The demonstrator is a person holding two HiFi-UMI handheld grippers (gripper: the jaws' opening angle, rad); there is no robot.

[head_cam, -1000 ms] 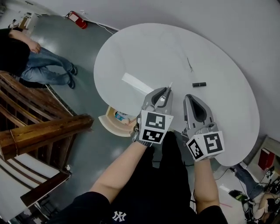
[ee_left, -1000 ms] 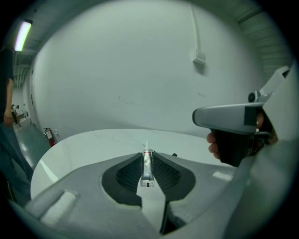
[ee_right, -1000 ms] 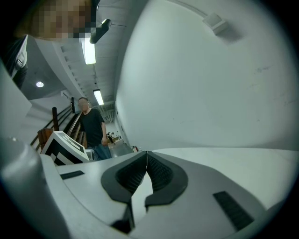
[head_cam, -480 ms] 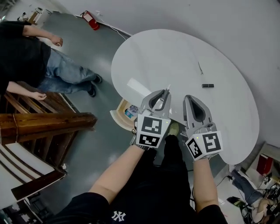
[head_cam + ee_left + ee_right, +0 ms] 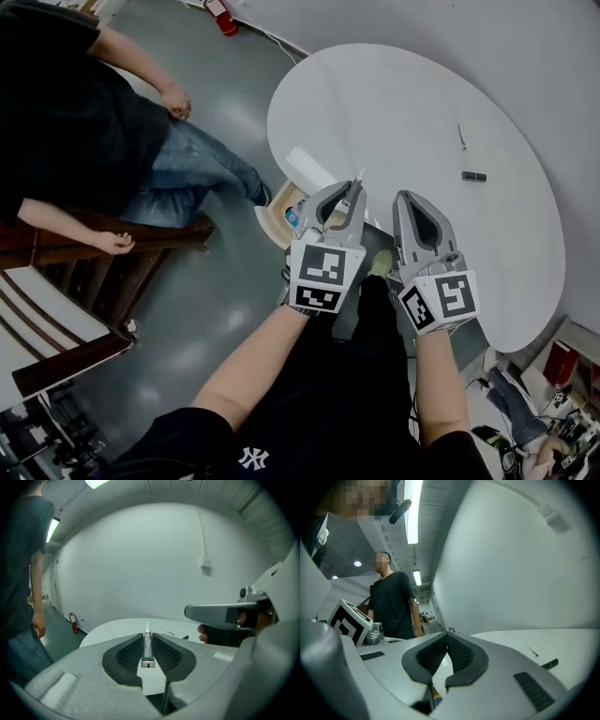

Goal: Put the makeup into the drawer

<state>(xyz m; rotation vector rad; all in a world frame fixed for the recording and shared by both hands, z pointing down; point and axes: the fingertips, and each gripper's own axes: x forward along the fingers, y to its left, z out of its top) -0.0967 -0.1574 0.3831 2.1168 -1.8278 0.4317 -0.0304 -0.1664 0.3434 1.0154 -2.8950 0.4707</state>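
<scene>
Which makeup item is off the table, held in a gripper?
The slim tube clamped in the left gripper; the black stick and thin grey stick lie on the table.

White table (image 5: 394, 112): black tube (image 5: 473, 175), thin stick (image 5: 461, 138)

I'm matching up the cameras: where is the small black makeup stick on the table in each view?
Head view: black makeup stick, far right on the round table.
Left gripper view: tiny, right of the held makeup tube.
Right gripper view: lower right.
Shared landmark: thin pencil-like stick beside it.
</scene>
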